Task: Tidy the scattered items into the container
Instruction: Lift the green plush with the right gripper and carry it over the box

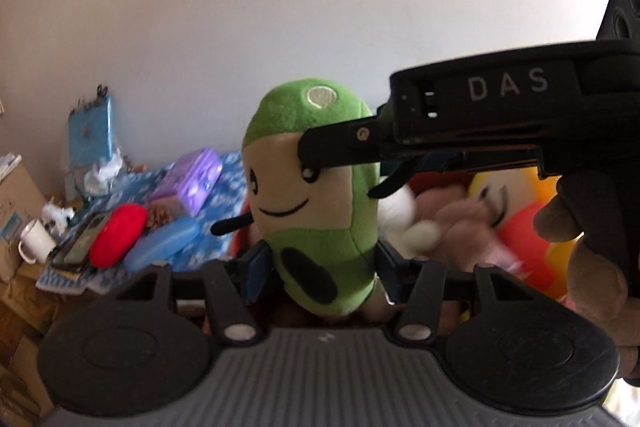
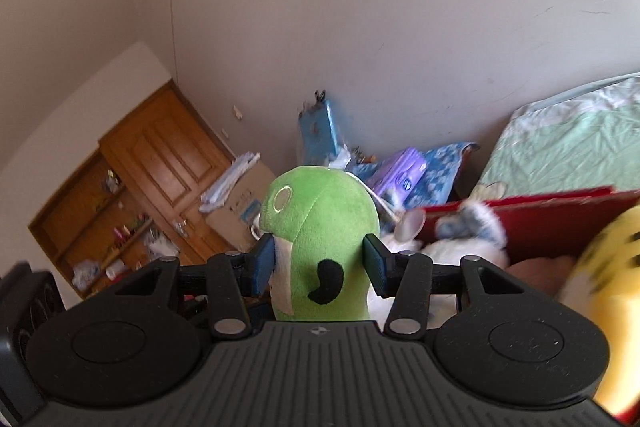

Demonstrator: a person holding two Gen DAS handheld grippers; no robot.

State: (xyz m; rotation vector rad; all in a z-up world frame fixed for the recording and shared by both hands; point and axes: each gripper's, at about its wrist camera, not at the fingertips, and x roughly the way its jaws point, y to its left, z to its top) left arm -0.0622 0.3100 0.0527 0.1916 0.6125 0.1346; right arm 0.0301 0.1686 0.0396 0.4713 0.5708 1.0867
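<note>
Both the left gripper [image 1: 324,263] and right gripper [image 2: 320,265] clamp one green plush [image 1: 316,195]; a carrying step, seemingly; next, one should let go; red box [image 2: 560,223] at two o'clock

The avocado plush [image 1: 316,195] stands upright between the pads of the left tool [image 1: 320,267], and likewise between those of the right tool [image 2: 320,263]. Behind it to the left, a mug [image 1: 36,241] sits beside a glasses case [image 1: 118,241]. A pile of plush toys [image 1: 480,223] lies to its right.
</note>
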